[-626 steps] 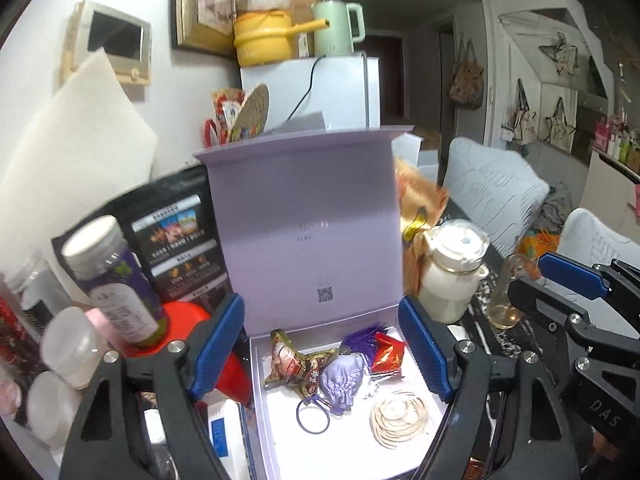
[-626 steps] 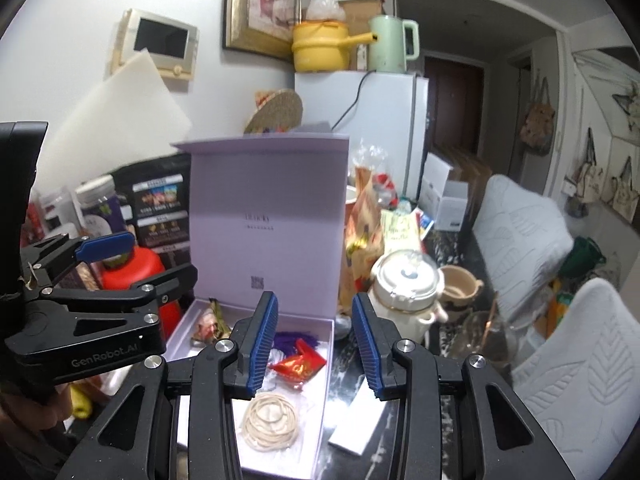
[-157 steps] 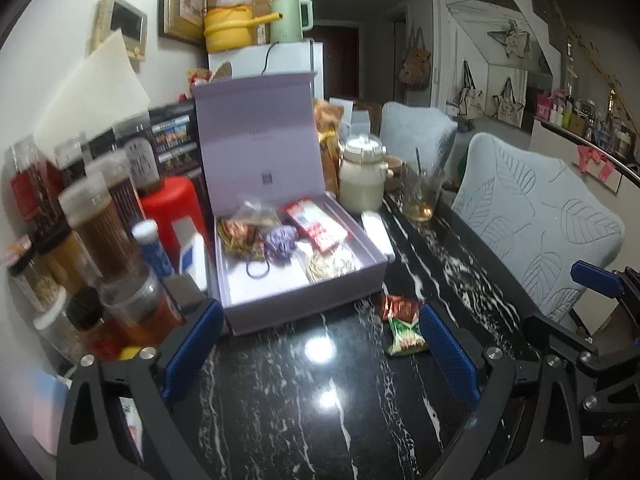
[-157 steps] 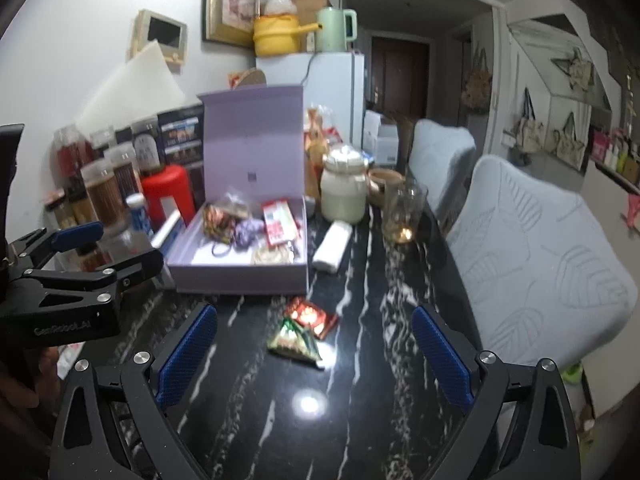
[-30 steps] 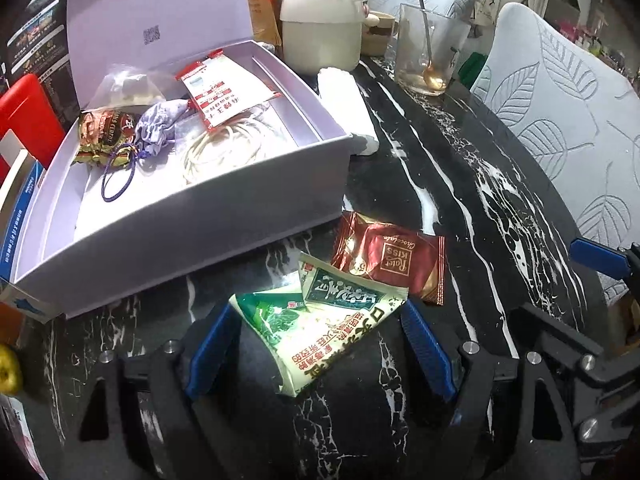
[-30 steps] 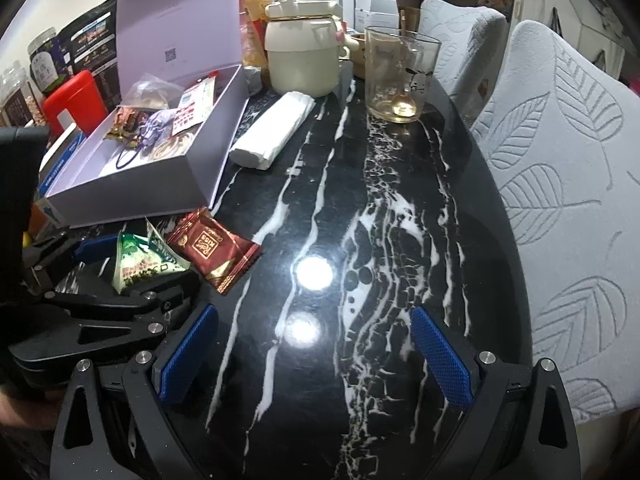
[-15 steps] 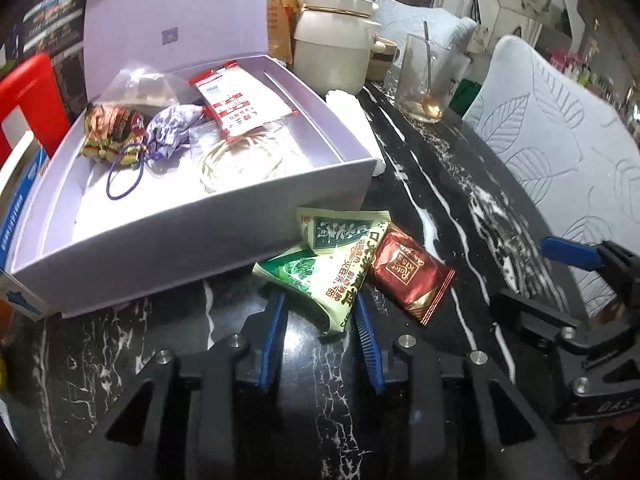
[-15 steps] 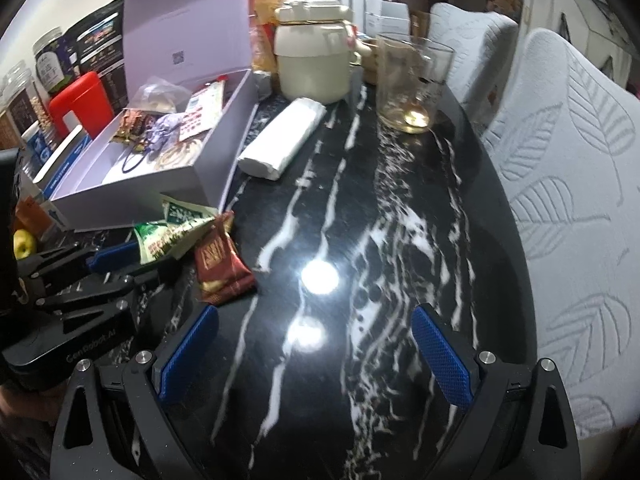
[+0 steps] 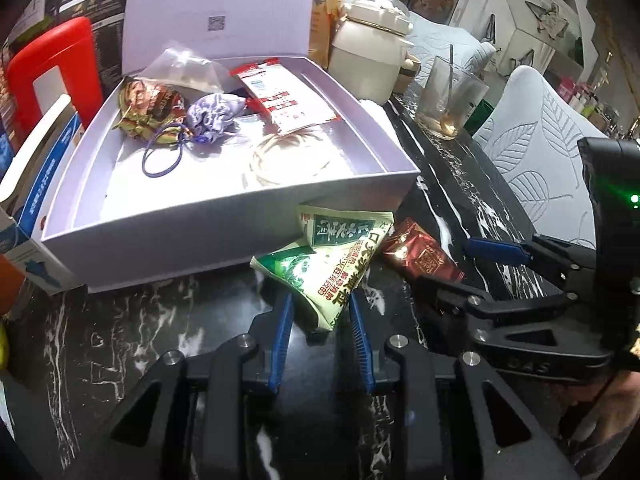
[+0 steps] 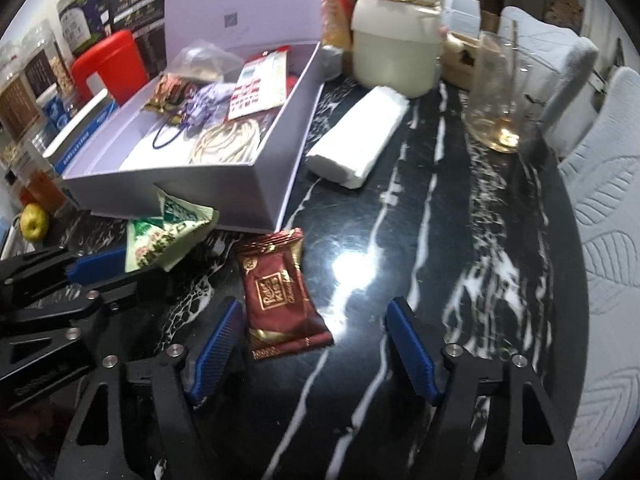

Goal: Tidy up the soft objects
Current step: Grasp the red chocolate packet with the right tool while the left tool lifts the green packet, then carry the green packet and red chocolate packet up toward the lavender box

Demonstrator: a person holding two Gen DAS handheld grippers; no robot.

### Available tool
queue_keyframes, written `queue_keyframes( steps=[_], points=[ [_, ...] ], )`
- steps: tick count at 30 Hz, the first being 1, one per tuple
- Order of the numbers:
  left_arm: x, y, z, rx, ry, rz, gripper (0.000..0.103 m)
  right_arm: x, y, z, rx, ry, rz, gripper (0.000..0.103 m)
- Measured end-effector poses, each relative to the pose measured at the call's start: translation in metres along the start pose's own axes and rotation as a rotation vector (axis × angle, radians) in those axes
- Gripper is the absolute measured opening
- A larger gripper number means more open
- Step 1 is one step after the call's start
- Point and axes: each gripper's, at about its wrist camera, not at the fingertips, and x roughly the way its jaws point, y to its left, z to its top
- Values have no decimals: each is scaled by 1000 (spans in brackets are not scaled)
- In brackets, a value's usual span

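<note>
**Green and maroon sachets at the lilac box: 2 grips forming**

Green-and-white foil marks the green packet (image 9: 326,264), which lies on the black marble table (image 10: 460,280) against the front wall of the lilac box (image 9: 224,228), its near corner between the pads of the left gripper (image 9: 320,320). Those jaws are narrow and closing; they appear to pinch that corner, though the contact is partly hidden by the packet itself. The maroon packet (image 10: 282,292) lies flat just beside the green one, apart from the box. The right gripper (image 10: 312,344) straddles its near end with jaws moderately wide and closing, pads not yet touching it.

How to do the step well (a judgement): take each sachet by a sealed edge, not the puffed middle, so the foil does not slip; let the right pads close fully before lifting; raise both clear of the box wall before carrying them over the hair tie (image 9: 164,160), lavender pouch (image 9: 214,114) and elastic bands (image 9: 284,160) already inside.

Compared with 1 second earlier: the left jaws then stood wide around the green packet and are now nearly together; the right gripper, then wide over bare marble, now frames the maroon packet. Both sachets now lie closer to the box front.
</note>
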Motion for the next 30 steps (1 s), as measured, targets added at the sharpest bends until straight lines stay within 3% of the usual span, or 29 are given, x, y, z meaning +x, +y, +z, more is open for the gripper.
queue_keyframes(
  steps=[2, 3, 4, 8, 22, 28, 30],
  points=[
    [-1, 2, 0, -6, 1, -4, 28, 3, 6, 2, -19, -3, -25, 70],
    [-1, 2, 0, -9, 1, -6, 28, 3, 9, 2, -29, -12, -30, 58],
    [0, 3, 0, -9, 2, -7, 28, 2, 11, 2, -34, -25, -34, 39],
    [-2, 5, -2, -7, 4, -12, 28, 0, 17, 3, -47, -34, -39, 28],
    [-25, 11, -18, -15, -17, -13, 28, -23, 17, -33, 35, -33, -12, 28],
    [-22, 13, -16, -79, -9, -73, 29, -42, 10, -52, 97, -47, -35, 28],
    [-19, 9, -13, -74, 3, -64, 38, -48, 9, -57, 106, -57, -50, 28]
  ],
)
